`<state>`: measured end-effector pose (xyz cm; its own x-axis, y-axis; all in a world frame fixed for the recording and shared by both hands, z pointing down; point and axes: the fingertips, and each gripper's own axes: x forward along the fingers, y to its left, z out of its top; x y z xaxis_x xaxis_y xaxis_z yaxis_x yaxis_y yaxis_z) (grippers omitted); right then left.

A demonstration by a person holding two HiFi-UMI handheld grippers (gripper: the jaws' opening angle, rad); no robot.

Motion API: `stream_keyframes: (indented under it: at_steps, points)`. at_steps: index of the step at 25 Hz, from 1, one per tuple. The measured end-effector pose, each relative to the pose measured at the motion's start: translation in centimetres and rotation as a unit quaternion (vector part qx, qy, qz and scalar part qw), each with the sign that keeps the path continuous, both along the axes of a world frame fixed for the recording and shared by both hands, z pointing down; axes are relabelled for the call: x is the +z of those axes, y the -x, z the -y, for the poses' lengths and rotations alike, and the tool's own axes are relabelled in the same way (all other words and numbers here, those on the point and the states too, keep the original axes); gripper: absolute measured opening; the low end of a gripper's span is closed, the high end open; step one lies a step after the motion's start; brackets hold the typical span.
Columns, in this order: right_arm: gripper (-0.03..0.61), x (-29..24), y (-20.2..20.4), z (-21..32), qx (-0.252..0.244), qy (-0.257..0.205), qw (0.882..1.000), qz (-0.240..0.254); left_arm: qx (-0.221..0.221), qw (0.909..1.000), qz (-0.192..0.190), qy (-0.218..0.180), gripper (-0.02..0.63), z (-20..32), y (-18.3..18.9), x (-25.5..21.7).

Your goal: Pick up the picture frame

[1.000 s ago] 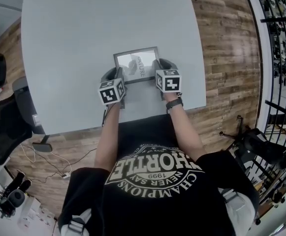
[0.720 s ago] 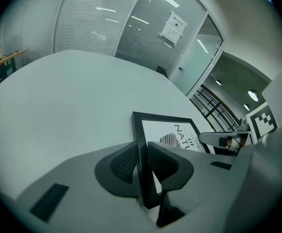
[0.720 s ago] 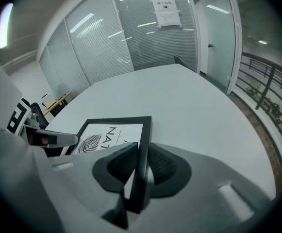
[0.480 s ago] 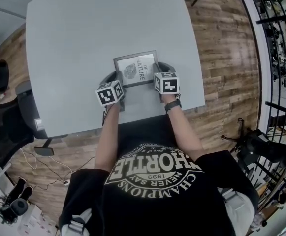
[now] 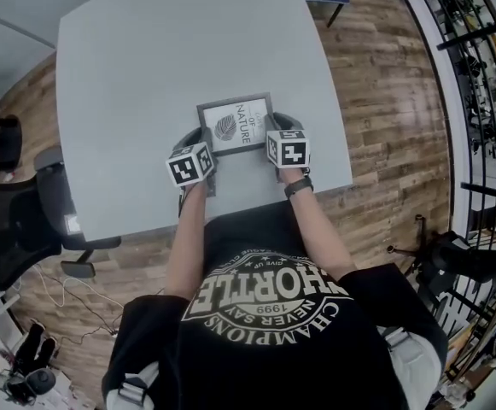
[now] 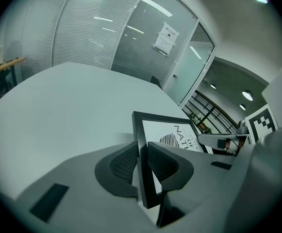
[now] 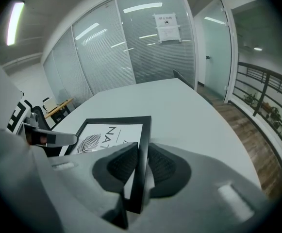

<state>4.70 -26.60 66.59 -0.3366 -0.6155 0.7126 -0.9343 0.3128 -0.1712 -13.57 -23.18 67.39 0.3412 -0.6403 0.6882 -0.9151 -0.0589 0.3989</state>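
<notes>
The picture frame (image 5: 236,123) has a black border and a white print with a leaf and lettering. It hangs a little above the grey table (image 5: 145,75), held from both sides. My left gripper (image 5: 205,140) is shut on the frame's left edge (image 6: 141,164), its pads pressing the black bar. My right gripper (image 5: 271,130) is shut on the frame's right edge (image 7: 143,164) in the same way. From each gripper view the other gripper shows across the frame.
The grey table's near edge (image 5: 230,212) lies just below the grippers, with wood flooring (image 5: 384,101) to the right. A black office chair (image 5: 26,220) stands at the left. Glass partition walls (image 7: 145,47) and a railing (image 7: 267,106) surround the room.
Both grippers have risen together with the frame, lifting it off the table. The print now faces the head camera without glare.
</notes>
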Motion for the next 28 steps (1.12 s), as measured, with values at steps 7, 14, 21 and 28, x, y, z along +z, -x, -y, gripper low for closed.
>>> stream_keyframes:
  at_steps: [7, 14, 21, 28]
  points:
    - [0.066, -3.8, 0.1, -0.2, 0.014, -0.033, 0.999, 0.029, 0.006, 0.9979, 0.028, -0.059, 0.071, 0.3, 0.2, -4.6]
    - [0.066, -9.0, -0.3, 0.2, 0.028, -0.086, 0.994, 0.062, -0.010, 0.9914, 0.033, -0.126, 0.069, 1.2, 0.2, -10.5]
    - [0.066, -15.3, -0.4, 0.2, 0.034, -0.149, 0.985, 0.078, -0.009, 0.9824, 0.035, -0.184, 0.069, 1.2, 0.2, -16.1]
    - [0.066, -21.0, -1.0, 0.4, 0.042, -0.202, 0.975, 0.086, -0.001, 0.9696, 0.036, -0.242, 0.069, 1.7, -0.3, -22.0]
